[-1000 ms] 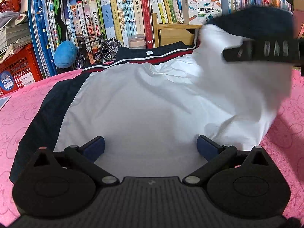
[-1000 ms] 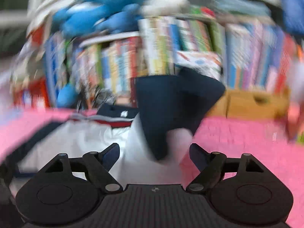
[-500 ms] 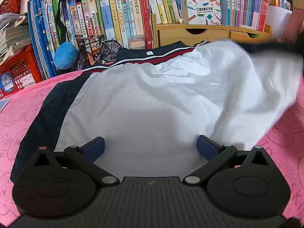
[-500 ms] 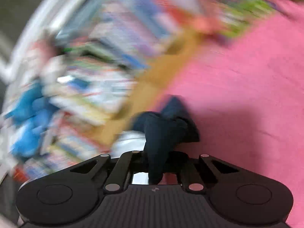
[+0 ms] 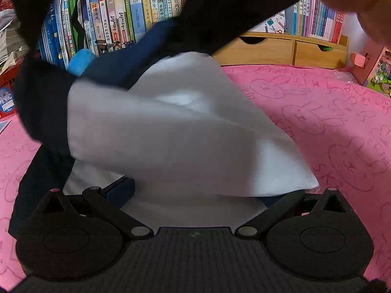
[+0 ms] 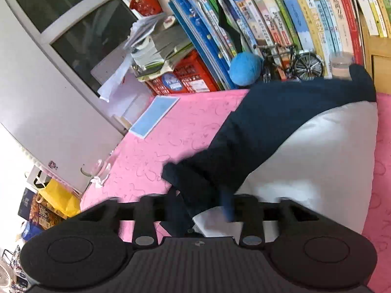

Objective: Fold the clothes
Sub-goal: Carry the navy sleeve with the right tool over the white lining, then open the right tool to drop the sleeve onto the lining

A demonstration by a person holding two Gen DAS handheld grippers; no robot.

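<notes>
Right wrist view shows the white-and-navy fabric jacket (image 6: 305, 151) lying on the pink rabbit-print desk (image 6: 171, 141), its long axis running from the right gripper (image 6: 200, 202) up toward the bookshelf (image 6: 281, 24). Its fingers have just been opening, with the navy sleeve cuff (image 6: 195, 178) between them, apparently loose. The left gripper (image 5: 195, 190), fingers spread, rests at the hem, gripping nothing.
</notes>
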